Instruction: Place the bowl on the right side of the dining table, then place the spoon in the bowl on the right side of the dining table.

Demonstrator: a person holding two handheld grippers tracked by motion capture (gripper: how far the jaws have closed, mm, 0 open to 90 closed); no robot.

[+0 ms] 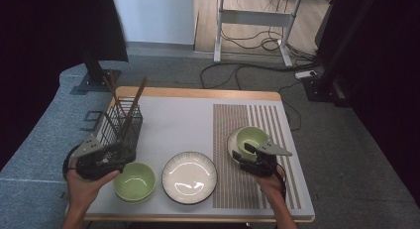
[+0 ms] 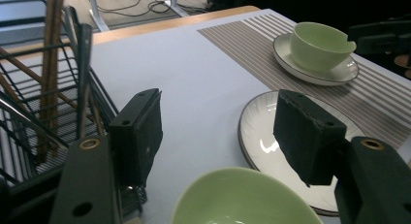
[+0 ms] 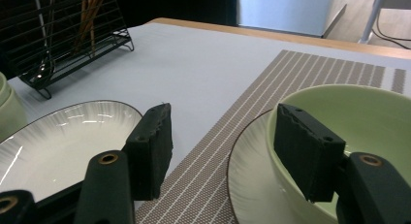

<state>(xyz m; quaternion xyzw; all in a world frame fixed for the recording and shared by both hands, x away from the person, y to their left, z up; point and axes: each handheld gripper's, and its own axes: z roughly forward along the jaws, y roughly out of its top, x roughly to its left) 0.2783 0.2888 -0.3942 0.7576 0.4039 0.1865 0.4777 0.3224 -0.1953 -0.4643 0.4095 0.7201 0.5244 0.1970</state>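
Each of my two hands carries a black tool. My left gripper (image 1: 111, 157) is a chunky black block topped by a grey three-cornered plate, and my right gripper (image 1: 250, 157) has the same plate. Up close, the jaws are black bars with brass-ringed holes, ending in thick, dark rectangular pads (image 2: 140, 134) with small screw holes and ridged edges. A black cable trails back along my right wrist. My forearms are bare, with no sleeves.

Lab or studio-type room, not a home kitchen. Low table (image 1: 163, 117) stands on grey carpet (image 1: 346, 154); black stands (image 1: 96, 65) at either side; loose cables (image 1: 257, 40) trail under a height-adjustable desk (image 1: 257, 16). Tableware staged as props.
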